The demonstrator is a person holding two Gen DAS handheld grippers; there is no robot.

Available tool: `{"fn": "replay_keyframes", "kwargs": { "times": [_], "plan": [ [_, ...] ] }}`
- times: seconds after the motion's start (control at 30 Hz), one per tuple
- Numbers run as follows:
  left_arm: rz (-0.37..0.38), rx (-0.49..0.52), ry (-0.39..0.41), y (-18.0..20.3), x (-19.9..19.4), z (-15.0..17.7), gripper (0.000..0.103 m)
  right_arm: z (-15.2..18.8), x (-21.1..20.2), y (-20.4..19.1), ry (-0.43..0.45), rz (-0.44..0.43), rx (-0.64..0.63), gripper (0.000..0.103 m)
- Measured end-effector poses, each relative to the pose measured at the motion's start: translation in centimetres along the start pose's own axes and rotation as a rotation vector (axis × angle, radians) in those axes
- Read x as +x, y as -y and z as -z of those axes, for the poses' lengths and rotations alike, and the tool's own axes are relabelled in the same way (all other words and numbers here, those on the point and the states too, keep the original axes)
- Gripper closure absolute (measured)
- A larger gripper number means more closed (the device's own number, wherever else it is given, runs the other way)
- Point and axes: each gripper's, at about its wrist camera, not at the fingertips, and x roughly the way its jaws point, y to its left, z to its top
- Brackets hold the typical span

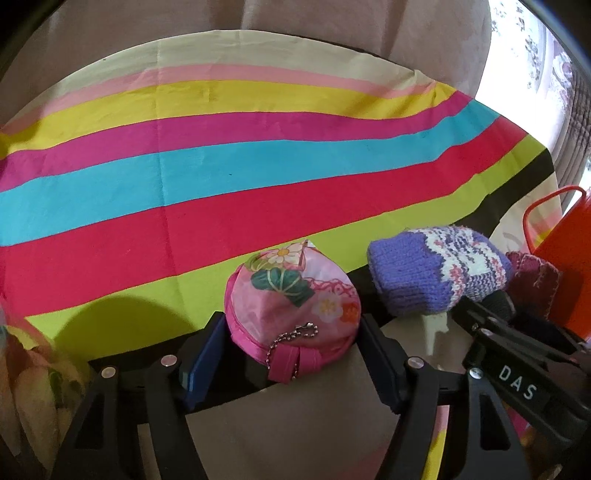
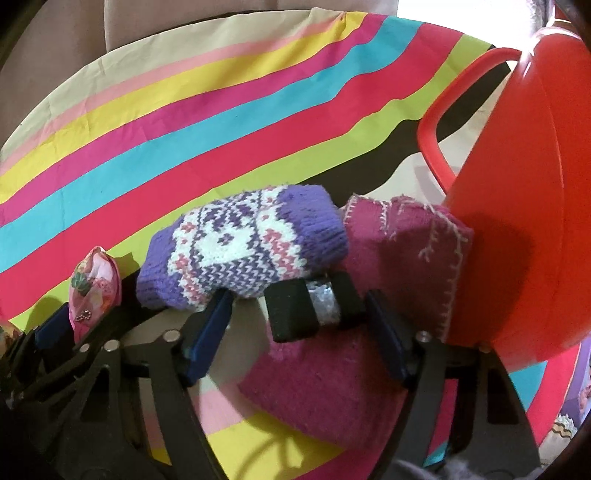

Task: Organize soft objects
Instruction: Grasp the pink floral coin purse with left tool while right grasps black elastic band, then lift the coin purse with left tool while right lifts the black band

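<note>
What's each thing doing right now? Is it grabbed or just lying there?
Floral pouch: grabbed by the left gripper.
Black block: between the open right gripper, not squeezed.
Knitted mitten: lying loose.
Maroon cloth: lying crumpled.
Red bucket: untouched.

We read the setting as a home, most likely a living or bedroom corner. The work surface is covered with a thin cotton cloth printed in broad stripes [image 1: 258, 162] of pink, yellow, magenta, turquoise, red and lime, with fold creases across it. Behind it hangs a plain beige fabric backdrop [image 1: 332, 26], sofa back or curtain, we cannot tell which. At the far right edge we note a bright window with a floral-patterned curtain [image 1: 554, 70]. Household goods lie about: an orange plastic tub with a loop handle [image 2: 517, 192], a purple-and-white patterned knitted piece [image 2: 243, 243], and a pink floral fabric pouch with a ball chain [image 1: 291, 306].
</note>
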Motion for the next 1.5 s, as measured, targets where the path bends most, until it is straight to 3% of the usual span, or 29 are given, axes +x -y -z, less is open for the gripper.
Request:
{"fn": "replay_keyframes", "kwargs": {
  "times": [0.1, 0.2, 0.6, 1.2, 1.5],
  "plan": [
    [0.005, -0.02, 0.007, -0.2, -0.5, 0.4, 0.032, 0.4, -0.5, -0.2, 0.01, -0.014, -0.014, 0.048],
    [0.006, -0.032, 0.008, -0.2, -0.8, 0.6, 0.032, 0.7, -0.6, -0.2, 0.012, -0.031, -0.021, 0.05],
    [-0.002, -0.078, 0.047, 0.5, -3.9, 1.2, 0.033, 1.8, -4.1, 1.6, 0.075, -0.095, -0.09, 0.051],
    [0.009, -0.162, 0.149, 3.5, -13.3, 4.7, 0.033, 4.1, -13.7, 5.0, 0.151, -0.21, -0.192, 0.051],
    [0.028, -0.172, 0.19, 6.9, -17.7, 6.9, 0.033, 4.8, -16.8, 8.0, 0.165, -0.258, -0.218, 0.051]
  ]
}}
